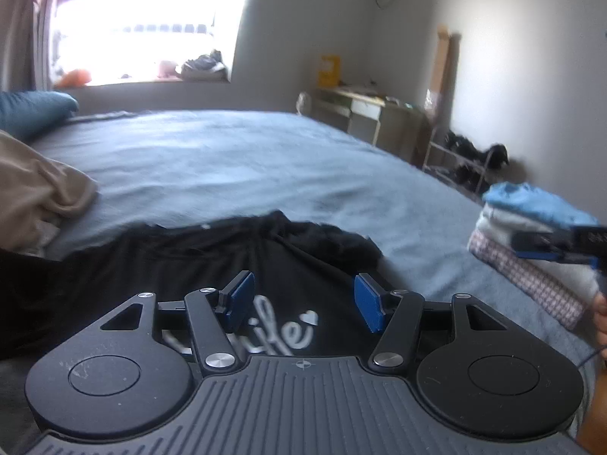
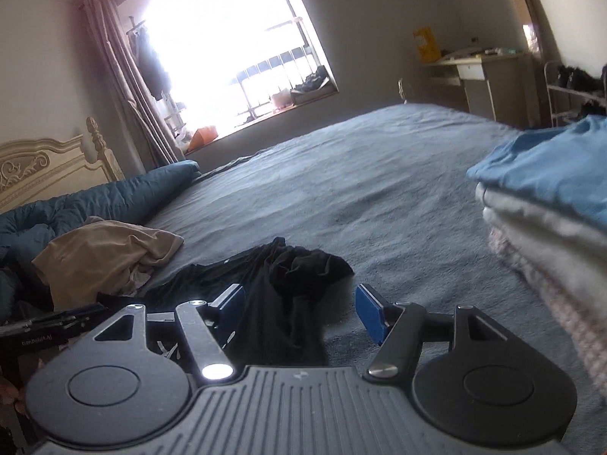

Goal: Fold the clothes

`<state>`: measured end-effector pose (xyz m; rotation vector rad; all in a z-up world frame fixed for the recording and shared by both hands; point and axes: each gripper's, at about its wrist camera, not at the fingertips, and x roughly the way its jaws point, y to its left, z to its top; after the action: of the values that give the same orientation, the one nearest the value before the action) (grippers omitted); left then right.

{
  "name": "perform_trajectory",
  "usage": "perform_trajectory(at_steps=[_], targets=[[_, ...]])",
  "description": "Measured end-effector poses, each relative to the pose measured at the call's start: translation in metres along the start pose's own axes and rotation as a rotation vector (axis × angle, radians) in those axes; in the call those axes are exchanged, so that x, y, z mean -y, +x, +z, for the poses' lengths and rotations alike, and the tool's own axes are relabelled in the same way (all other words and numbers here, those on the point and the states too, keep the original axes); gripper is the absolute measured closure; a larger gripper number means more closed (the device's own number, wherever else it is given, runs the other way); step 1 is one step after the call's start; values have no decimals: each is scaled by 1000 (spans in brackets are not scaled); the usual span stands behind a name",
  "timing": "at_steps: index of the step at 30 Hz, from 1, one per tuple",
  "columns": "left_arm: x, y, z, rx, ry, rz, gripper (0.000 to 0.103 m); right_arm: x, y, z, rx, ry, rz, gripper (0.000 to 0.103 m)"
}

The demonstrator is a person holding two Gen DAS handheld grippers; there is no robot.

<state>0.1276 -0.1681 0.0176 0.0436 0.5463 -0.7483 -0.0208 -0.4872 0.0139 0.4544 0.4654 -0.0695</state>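
One bed (image 2: pixel 379 189) holds one black shirt (image 2: pixel 280 284) near the front, one beige garment (image 2: pixel 102 254) at left, and one stack (image 2: pixel 550 220) of three folded pieces at right. One blue pillow (image 2: pixel 114 197) lies far left. One window (image 2: pixel 227 49) and one desk (image 2: pixel 481 76) stand far back. Two grippers (image 1: pixel 303 299) (image 2: pixel 299 311) show.

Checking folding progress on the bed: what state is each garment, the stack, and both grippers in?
Black shirt: unfolded, crumpled on the bed.
Beige garment: unfolded, bunched up.
Stack of clothes: folded, blue piece on top.
Left gripper: open, holding nothing.
Right gripper: open, holding nothing.
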Motion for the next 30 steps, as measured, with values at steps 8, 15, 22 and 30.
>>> perform_trajectory(at_steps=[8,15,22,30], targets=[[14,92,-18,-128,63,-3,45,9,110,19,-97,-71,4,38],[6,130,-33,-168,60,-12,47,-24,168,9,-120,-391,40,43],[4,131,-45,-135,75,-26,46,-74,210,-28,-113,-886,-45,57],[1,131,-51,-107,60,-34,46,-34,228,24,-113,-605,-23,94]])
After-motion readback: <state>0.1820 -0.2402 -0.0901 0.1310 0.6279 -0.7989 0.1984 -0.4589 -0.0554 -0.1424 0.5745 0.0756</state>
